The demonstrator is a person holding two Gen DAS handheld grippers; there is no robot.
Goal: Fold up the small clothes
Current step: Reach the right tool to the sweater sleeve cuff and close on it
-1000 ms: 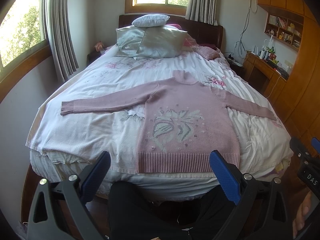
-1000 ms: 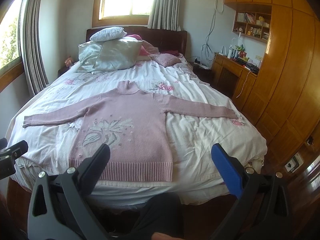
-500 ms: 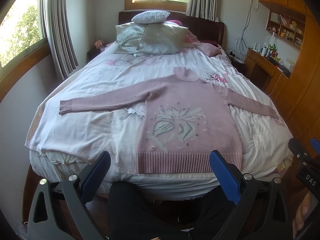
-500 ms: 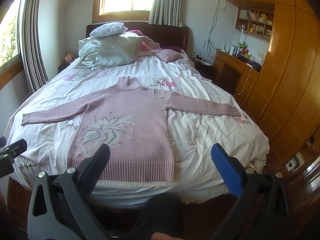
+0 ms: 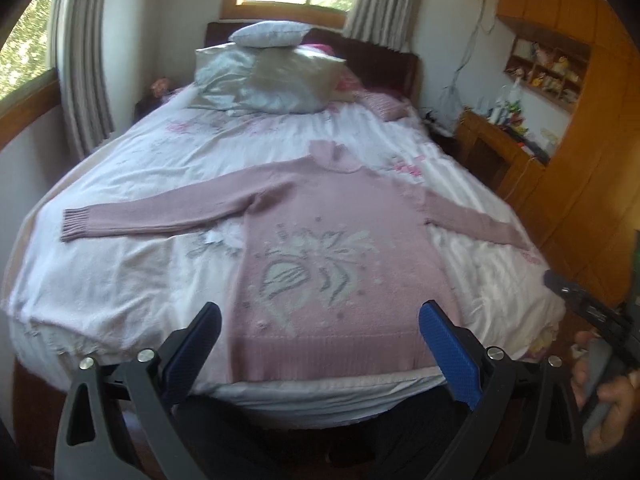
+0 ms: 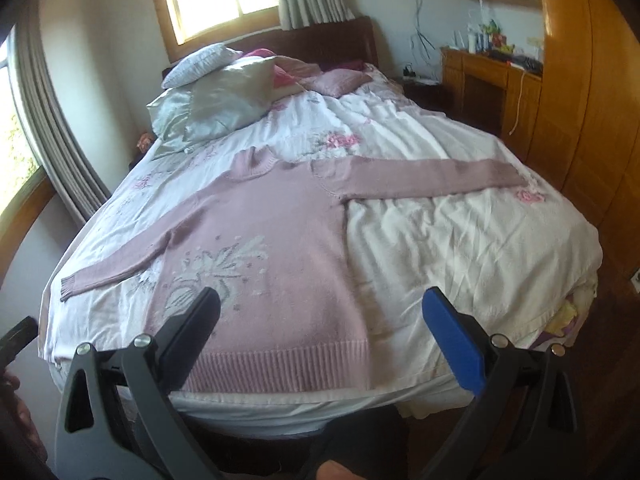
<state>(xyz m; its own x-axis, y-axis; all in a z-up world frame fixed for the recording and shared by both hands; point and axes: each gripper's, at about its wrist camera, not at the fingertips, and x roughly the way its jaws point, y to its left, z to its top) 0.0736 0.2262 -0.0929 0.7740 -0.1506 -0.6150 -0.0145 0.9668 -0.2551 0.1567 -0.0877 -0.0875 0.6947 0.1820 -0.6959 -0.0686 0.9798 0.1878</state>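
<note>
A pink knit sweater (image 5: 328, 248) (image 6: 272, 248) with a pale flower pattern lies flat and face up on the white bedspread (image 5: 120, 272) (image 6: 460, 248), both sleeves spread out sideways, its ribbed hem at the foot of the bed. My left gripper (image 5: 320, 316) hangs open just above the hem, nothing between its fingers. My right gripper (image 6: 320, 300) is open too, over the sweater's lower right part, and holds nothing. In the left wrist view the right gripper's body shows at the far right with a hand (image 5: 608, 392) on it.
Silver pillows (image 5: 268, 80) (image 6: 216, 108) are stacked at the headboard. A wooden desk (image 5: 496, 148) (image 6: 492, 80) and tall wooden cupboards (image 6: 588, 100) stand to the right of the bed. Curtained windows are on the left and behind. A person's dark-clothed legs (image 5: 248, 432) are at the bed's foot.
Both grippers have moved forward and lower toward the bed, and the right one has tilted. The sweater lies as before. Both stay open.
</note>
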